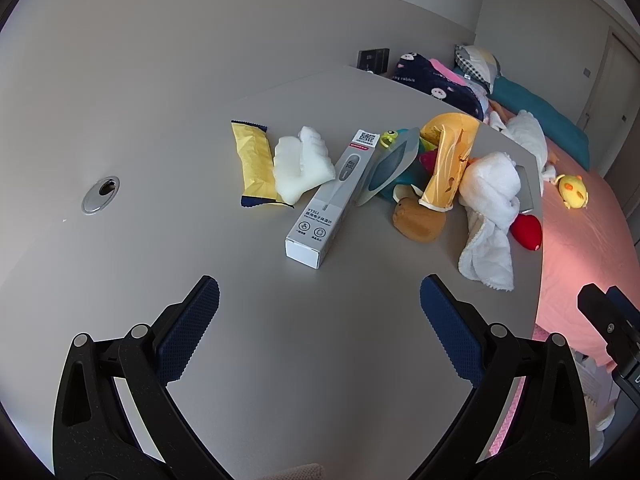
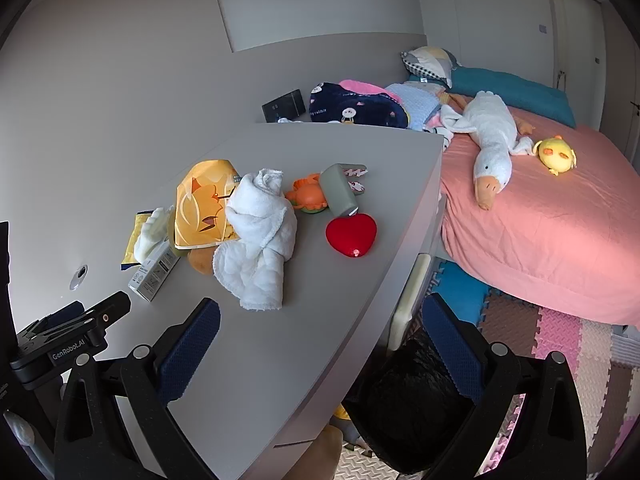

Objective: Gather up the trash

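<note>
Yellow wrapper (image 1: 256, 164) is being seen upper left of the wide-open, empty left gripper (image 1: 320, 320), lying lengthwise away from it (right gripper (image 2: 320, 340), also open, is farther).

Black plastic left gripper (image 1: 320, 312) and right gripper (image 2: 320, 330) — blue textured jaws, silver rivets.
</note>
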`<state>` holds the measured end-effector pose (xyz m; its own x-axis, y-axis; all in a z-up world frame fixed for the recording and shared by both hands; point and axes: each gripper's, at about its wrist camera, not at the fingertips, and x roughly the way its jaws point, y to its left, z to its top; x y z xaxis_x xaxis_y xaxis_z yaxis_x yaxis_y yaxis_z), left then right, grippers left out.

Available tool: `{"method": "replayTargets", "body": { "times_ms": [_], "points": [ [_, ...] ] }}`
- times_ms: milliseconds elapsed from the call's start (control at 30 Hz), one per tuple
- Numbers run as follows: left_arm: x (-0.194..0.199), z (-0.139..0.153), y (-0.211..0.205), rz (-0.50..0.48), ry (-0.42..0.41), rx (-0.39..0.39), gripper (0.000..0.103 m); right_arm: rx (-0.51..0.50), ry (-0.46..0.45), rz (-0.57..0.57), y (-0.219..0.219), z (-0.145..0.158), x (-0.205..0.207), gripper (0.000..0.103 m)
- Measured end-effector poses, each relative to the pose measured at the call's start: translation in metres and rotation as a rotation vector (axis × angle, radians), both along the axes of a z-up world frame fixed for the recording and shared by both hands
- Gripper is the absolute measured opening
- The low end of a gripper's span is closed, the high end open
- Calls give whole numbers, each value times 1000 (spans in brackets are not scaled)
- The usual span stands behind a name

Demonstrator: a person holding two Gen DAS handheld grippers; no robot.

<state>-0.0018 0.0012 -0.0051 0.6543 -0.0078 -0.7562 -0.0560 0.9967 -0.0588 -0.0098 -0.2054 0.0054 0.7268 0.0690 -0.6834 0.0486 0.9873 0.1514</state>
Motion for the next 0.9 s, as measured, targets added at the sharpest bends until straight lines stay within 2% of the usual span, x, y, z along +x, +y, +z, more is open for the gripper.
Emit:
{"method": "replayTargets", "body": {
  "times_ms": [900],
  "points": [
    [-1,5,-6,-5,5,-6,97,1,0,-4,-3,0,-3,100]
  ]
}}
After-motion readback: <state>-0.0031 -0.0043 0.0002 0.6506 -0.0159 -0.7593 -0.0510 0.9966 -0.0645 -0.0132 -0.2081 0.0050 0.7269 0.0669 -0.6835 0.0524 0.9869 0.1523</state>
